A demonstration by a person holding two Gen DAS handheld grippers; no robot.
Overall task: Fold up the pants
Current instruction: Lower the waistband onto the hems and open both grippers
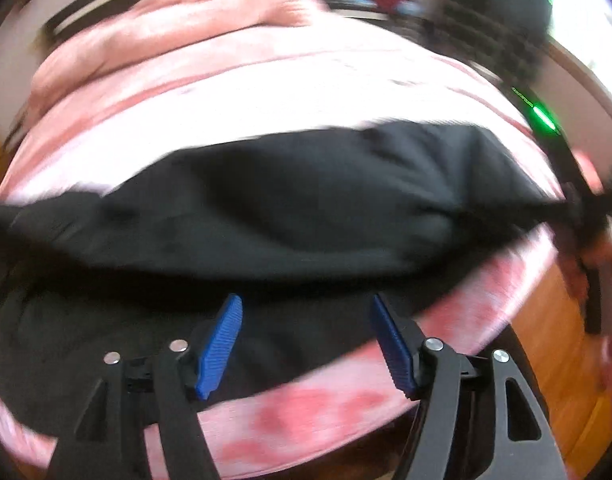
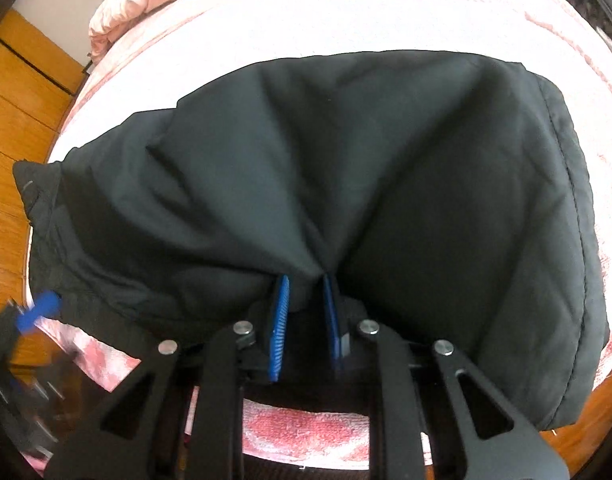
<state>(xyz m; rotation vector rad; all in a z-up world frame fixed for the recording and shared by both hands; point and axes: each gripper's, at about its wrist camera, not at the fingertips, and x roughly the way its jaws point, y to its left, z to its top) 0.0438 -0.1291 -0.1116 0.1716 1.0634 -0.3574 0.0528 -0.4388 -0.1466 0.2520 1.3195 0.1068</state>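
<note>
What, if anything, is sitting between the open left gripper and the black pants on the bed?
Nothing visible. The left gripper hangs open just above the black pants, with only air between. The right gripper already pinches a bunch of that fabric.

free: pink bedspread point(image 2: 345, 12) beyond pants point(image 2: 345, 160) | blocked: pillow point(image 2: 122, 4) far-left — bed edge near

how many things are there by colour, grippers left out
black: 1, the pants
pink: 2, the bedspread and the pillow at its far end
total: 3
</note>
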